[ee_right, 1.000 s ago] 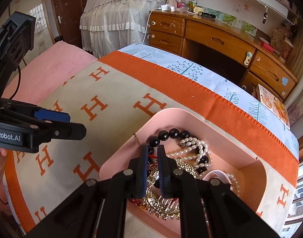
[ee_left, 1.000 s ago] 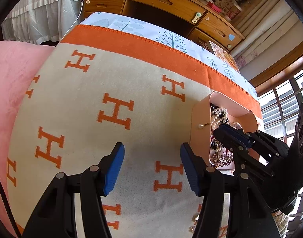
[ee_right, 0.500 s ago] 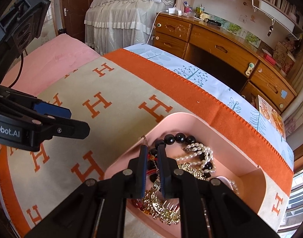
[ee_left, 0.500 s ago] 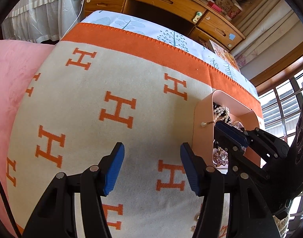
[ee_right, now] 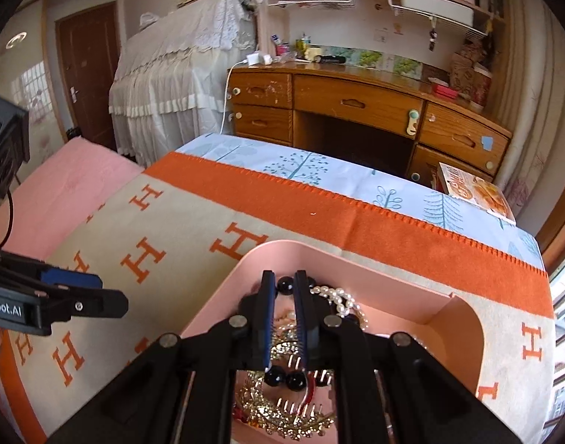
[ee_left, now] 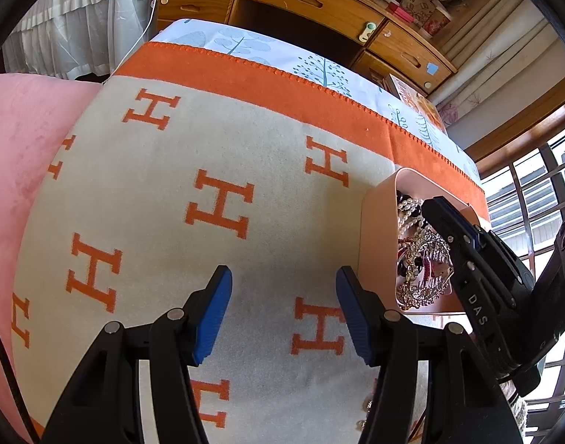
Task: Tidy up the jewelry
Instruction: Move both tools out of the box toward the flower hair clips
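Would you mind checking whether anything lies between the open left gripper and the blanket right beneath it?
Nothing visible does: the left gripper hangs open over a bare patch of blanket. The pink tray sits off to one side, not beneath it.

The jewelry (ee_right: 301, 407) lies in a tray (ee_right: 463, 318) on the blanket (ee_right: 186, 229), desk (ee_right: 356, 103) behind.

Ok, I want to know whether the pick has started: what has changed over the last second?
The right gripper, jaws shut on the black bead strand, has tipped upward and lifted off the jewelry pile; beads now hang beneath its jaws. The thin chain draped over the pink tray rim no longer shows. Unchanged: the left gripper open above the blanket, and the tray in place.
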